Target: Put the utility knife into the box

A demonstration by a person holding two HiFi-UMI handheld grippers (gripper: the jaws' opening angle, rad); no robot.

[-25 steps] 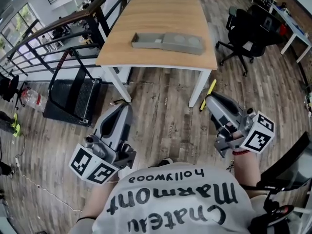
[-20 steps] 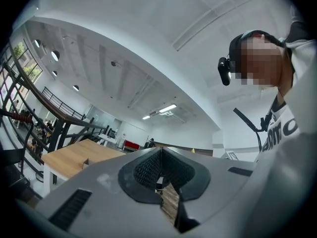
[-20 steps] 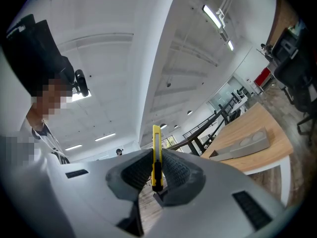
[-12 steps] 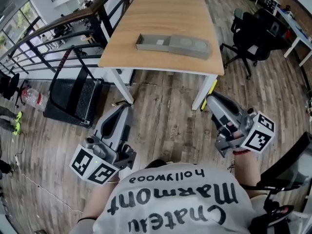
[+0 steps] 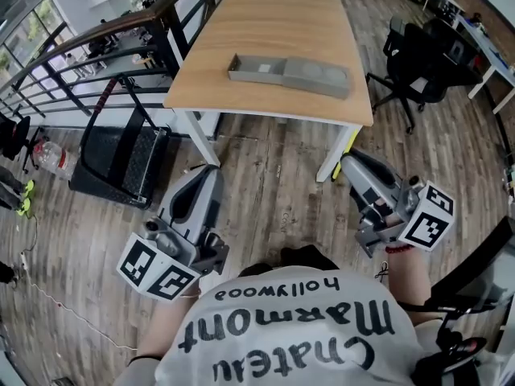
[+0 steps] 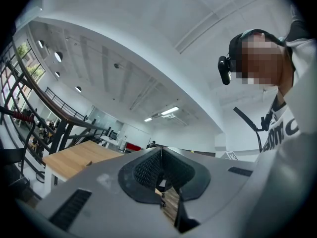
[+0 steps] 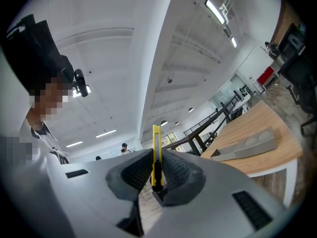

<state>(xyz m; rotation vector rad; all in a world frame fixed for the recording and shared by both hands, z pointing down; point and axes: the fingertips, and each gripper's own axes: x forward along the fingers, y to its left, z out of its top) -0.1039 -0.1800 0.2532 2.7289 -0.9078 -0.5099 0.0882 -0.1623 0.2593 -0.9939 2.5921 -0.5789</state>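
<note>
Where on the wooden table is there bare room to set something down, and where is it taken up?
The light wooden table is bare behind the long grey box, up to the far edge, and in narrower strips between the box and the near, left and right edges. Only the box's footprint is taken; its left compartment looks empty.

a wooden table (image 5: pixel 273 30) fills the upper centre, with a long grey box (image 5: pixel 290 72) lying near its front edge. over the plank floor (image 5: pixel 273 191), the left gripper (image 5: pixel 206 175) points up at lower left. at lower right, the right gripper (image 5: pixel 346 162) carries a yellow utility knife (image 5: pixel 348 145) at its tip, just beside the table's white leg (image 5: pixel 332 153). a black office chair (image 5: pixel 418 63) stands at upper right.
</note>
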